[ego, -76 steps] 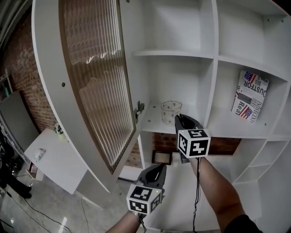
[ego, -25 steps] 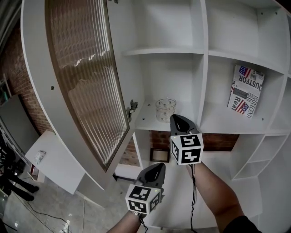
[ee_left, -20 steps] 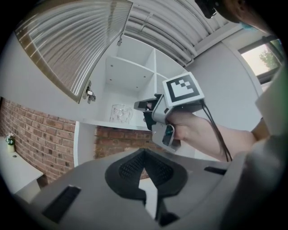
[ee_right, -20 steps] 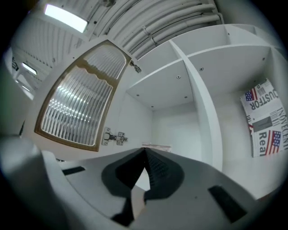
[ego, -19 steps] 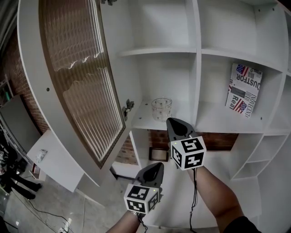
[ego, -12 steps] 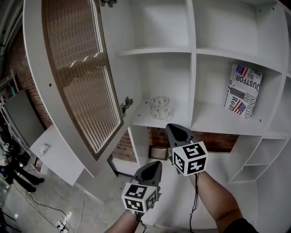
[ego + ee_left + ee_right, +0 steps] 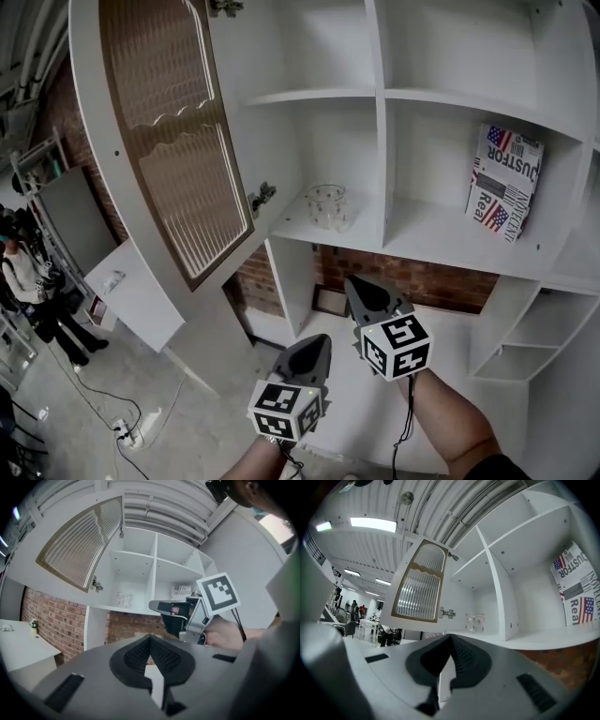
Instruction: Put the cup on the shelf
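Note:
A clear glass cup (image 7: 328, 206) with small dots stands upright on the white shelf (image 7: 412, 239), in the left compartment next to the divider. It also shows as the cup (image 7: 123, 599) in the left gripper view and the cup (image 7: 475, 622) in the right gripper view. My right gripper (image 7: 361, 292) hangs below and in front of the shelf, shut, with nothing between its jaws. My left gripper (image 7: 307, 354) is lower and nearer to me, also shut and empty. Both are well apart from the cup.
The cabinet door (image 7: 169, 141) with ribbed glass stands swung open at the left. A printed book (image 7: 503, 183) leans in the right compartment. A brick wall (image 7: 412, 281) shows under the shelf. A white table (image 7: 131, 295) and a person (image 7: 37, 291) are at the lower left.
Both grippers have drawn back and down from the shelf, and the view has pulled away. The cup stays where it stood on the shelf.

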Tool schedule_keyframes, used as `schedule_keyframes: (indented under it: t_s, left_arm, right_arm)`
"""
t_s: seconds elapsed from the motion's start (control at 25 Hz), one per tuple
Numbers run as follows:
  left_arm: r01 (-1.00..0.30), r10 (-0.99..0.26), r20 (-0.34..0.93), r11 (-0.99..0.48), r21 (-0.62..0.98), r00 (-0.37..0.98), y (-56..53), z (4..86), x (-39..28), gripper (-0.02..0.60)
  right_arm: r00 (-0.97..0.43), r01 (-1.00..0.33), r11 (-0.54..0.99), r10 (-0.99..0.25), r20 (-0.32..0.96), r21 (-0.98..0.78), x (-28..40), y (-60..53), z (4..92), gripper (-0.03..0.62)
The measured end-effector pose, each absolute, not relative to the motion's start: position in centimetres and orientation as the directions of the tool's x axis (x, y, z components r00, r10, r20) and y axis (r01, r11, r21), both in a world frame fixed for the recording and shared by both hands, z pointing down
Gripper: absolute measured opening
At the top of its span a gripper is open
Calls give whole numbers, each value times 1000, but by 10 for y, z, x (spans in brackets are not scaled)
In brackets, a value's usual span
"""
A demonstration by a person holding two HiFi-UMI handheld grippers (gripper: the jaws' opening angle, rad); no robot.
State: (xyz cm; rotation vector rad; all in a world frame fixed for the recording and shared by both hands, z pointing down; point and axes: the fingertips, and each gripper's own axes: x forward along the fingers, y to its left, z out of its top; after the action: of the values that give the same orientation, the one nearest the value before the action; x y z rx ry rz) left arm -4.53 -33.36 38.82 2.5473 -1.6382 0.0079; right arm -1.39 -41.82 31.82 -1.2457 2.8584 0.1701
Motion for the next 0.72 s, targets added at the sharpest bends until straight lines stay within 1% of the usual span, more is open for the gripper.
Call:
schedule_keyframes:
  t_s: [0.2, 0.44, 0.72]
  left_arm:
    - [-929, -927, 91, -356, 100, 364, -305, 402, -41, 3]
    - [-946, -940, 123, -305, 110, 317, -276, 415, -55, 3]
    - [-941, -935, 123, -318, 118, 332, -242, 416, -68, 3]
  right_arm:
    - [-720, -693, 716, -692, -49, 88, -6, -393, 335, 0]
    - [-748, -664, 747, -664, -29, 36, -10, -364, 356, 0]
    - [-732, -682, 732, -682, -9, 8, -11, -324, 375, -1]
